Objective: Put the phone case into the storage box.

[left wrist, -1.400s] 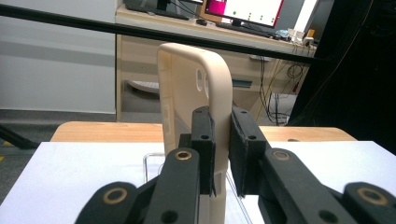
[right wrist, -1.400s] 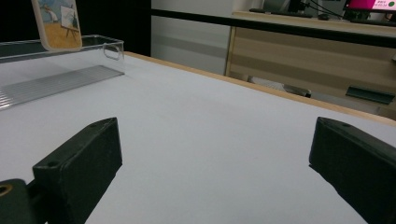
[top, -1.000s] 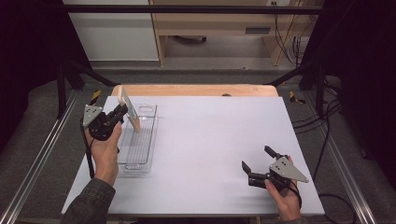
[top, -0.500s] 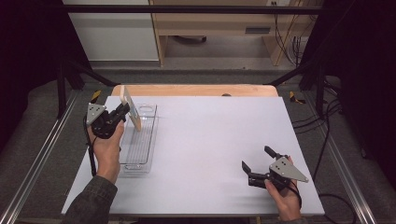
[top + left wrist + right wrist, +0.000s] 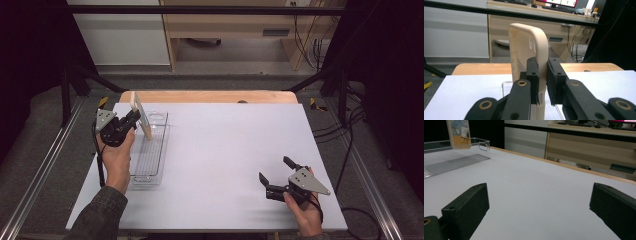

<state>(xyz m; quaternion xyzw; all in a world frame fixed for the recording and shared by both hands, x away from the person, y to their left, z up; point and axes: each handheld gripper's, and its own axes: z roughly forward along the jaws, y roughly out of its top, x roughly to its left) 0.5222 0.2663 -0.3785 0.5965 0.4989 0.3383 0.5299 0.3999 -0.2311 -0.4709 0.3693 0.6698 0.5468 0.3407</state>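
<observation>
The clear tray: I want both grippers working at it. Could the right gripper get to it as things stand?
Probably yes: the right gripper is open, with bare table between it and the clear tray.

A cream phone case (image 5: pixel 529 50) with a painted picture, clear tray (image 5: pixel 150 160), white table (image 5: pixel 225 160).

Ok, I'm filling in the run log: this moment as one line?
left hand-held gripper: shut on phone case | case: upright over clear tray | right hand-held gripper: open, holds nothing, near table

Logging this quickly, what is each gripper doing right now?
Left gripper: shut on the beige rubbery phone case, held upright.
Right gripper: open, holding nothing.
</observation>
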